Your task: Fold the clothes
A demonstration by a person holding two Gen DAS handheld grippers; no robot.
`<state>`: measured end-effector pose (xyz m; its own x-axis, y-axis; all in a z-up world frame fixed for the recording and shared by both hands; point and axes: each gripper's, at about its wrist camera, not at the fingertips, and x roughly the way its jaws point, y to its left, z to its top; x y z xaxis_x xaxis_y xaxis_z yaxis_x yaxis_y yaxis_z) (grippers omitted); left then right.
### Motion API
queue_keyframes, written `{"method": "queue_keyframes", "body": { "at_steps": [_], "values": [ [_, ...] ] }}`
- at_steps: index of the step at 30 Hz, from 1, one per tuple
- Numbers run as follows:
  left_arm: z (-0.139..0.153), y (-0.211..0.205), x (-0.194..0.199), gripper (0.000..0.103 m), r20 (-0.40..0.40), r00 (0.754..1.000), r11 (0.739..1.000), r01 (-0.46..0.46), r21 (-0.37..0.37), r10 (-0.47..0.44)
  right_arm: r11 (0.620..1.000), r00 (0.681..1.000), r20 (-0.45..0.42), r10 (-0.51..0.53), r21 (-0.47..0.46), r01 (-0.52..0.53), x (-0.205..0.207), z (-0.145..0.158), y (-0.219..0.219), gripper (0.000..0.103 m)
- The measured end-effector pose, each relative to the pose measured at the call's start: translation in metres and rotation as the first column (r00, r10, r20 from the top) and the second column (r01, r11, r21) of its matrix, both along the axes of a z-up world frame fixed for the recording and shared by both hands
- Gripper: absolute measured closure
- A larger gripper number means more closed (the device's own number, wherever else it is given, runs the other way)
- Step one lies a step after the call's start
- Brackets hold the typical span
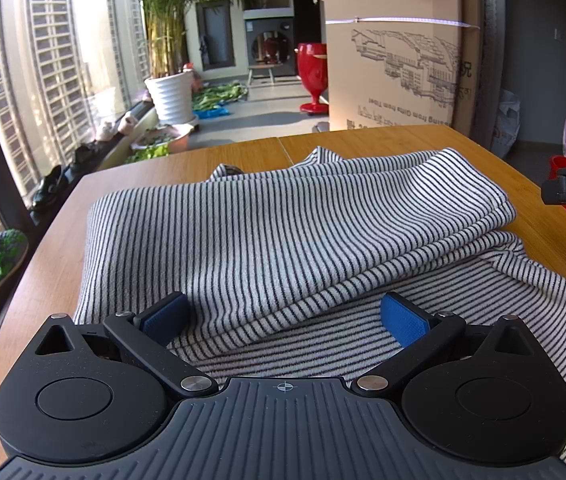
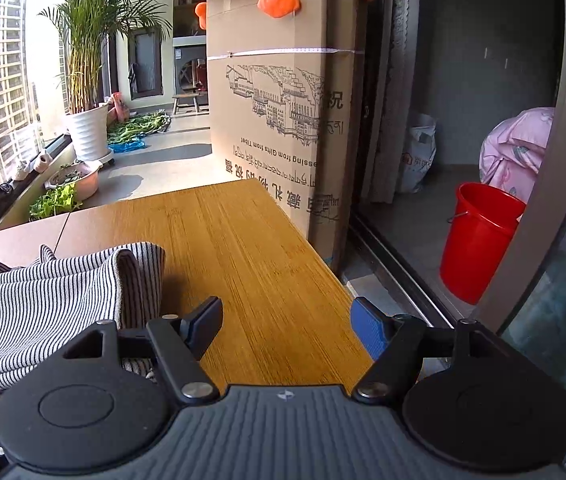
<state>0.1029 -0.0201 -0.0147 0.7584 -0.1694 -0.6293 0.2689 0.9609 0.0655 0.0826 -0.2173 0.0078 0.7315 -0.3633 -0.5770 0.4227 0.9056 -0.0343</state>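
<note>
Striped garment: is spread, partly folded, on the wooden table, directly ahead of and beneath the left gripper.
Long axis: is judged to run crosswise to the left gripper's pointing line.
Left gripper: is held with jaws spread above the cloth; nothing is pinched.
Right gripper: is held with jaws spread over bare wood; nothing is gripped, and the garment's edge is seen just beside its left finger.
Nearer hand: the left is judged nearer to the cloth's bulk.
</note>
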Motion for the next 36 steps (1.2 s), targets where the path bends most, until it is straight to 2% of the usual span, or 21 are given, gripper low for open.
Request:
{"method": "queue_keyframes", "body": {
  "at_steps": [9, 19, 25, 28, 30, 31, 34, 36],
  "values": [
    [0.000, 0.000, 0.000, 0.000, 0.000, 1.000, 1.000, 0.001, -0.001, -0.001, 0.999, 0.999, -0.003, 0.046, 0.013, -0.046, 0.007, -0.004, 0.009, 0.030],
    [0.000, 0.001, -0.001, 0.000, 0.001, 1.000, 1.000, -0.001, 0.001, 0.001, 0.981, 0.990, 0.023, 0.136, 0.134, -0.138, 0.018, -0.018, -0.001, 0.028],
    [-0.001, -0.003, -0.005, 0.000, 0.004, 1.000, 1.000, -0.002, 0.004, 0.002, 0.942, 0.975, 0.088, 0.203, 0.255, -0.219, 0.018, -0.018, -0.020, 0.027],
    [0.000, -0.002, -0.004, 0.000, 0.002, 1.000, 1.000, -0.002, 0.003, 0.002, 0.934, 0.955, 0.145, 0.260, 0.215, -0.287, 0.014, -0.011, -0.023, 0.027],
    [0.000, -0.002, -0.004, 0.000, 0.002, 1.000, 1.000, -0.002, 0.003, 0.002, 0.912, 0.921, 0.217, 0.324, 0.188, -0.365, 0.007, -0.003, -0.021, 0.027],
    [0.000, -0.002, -0.004, 0.000, 0.002, 1.000, 1.000, -0.002, 0.003, 0.002, 0.902, 0.910, 0.240, 0.339, 0.192, -0.386, 0.006, -0.001, -0.022, 0.026],
    [0.000, -0.001, -0.004, 0.000, 0.002, 1.000, 1.000, -0.002, 0.003, 0.002, 0.839, 0.868, 0.303, 0.393, 0.269, -0.474, 0.008, 0.007, -0.024, 0.022],
    [0.000, -0.001, -0.004, 0.000, 0.002, 1.000, 1.000, -0.002, 0.003, 0.002, 0.815, 0.844, 0.342, 0.412, 0.275, -0.510, 0.006, 0.010, -0.023, 0.021]
  ]
}}
